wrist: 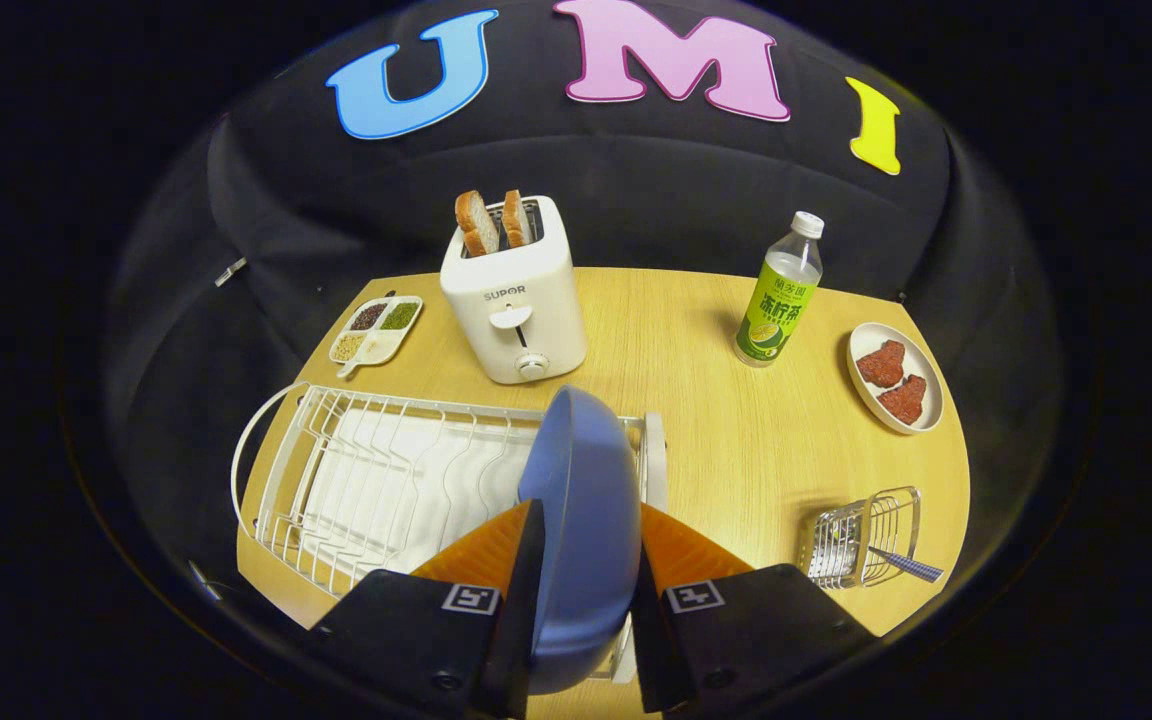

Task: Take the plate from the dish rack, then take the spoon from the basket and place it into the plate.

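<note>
1. Your claw (586, 560) grips the blue plate (581, 500) on edge, a finger on each face, at the dish rack's (376, 480) right end.
2. The plate's lower rim is hidden behind the fingers.
3. Spoon (904, 566): handle pokes from the wire basket (861, 550) on the bench (736, 430); its bowl is hard to make out.
</note>
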`<state>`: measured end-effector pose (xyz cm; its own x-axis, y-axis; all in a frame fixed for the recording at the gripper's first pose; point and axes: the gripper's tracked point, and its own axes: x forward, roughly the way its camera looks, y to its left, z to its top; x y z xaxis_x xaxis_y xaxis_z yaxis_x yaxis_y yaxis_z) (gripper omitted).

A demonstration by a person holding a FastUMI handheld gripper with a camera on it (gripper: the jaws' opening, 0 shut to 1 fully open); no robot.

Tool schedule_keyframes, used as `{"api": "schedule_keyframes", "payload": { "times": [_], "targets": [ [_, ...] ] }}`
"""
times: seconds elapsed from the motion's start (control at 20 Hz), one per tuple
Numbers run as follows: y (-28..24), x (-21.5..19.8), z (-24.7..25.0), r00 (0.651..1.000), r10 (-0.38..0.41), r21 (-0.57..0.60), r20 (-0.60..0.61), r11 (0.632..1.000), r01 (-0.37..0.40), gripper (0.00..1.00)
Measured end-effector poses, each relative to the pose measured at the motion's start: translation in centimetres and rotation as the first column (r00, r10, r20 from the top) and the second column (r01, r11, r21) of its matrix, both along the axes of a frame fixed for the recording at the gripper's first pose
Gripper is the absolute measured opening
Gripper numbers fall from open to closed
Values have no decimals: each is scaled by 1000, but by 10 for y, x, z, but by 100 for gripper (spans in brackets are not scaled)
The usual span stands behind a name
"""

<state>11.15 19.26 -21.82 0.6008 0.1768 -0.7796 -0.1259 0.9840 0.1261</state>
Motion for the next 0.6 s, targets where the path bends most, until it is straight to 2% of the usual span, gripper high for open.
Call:
{"api": "schedule_keyframes", "payload": {
  "times": [0.2,0.35,0.6],
  "targets": [
    [-5,3,2,998,-56,-29,8,998,56,40],
    [-13,17,15,990,-119,-65,78,990,124,36],
    [-16,28,40,973,-85,-152,213,981,118,32]
  ]
}}
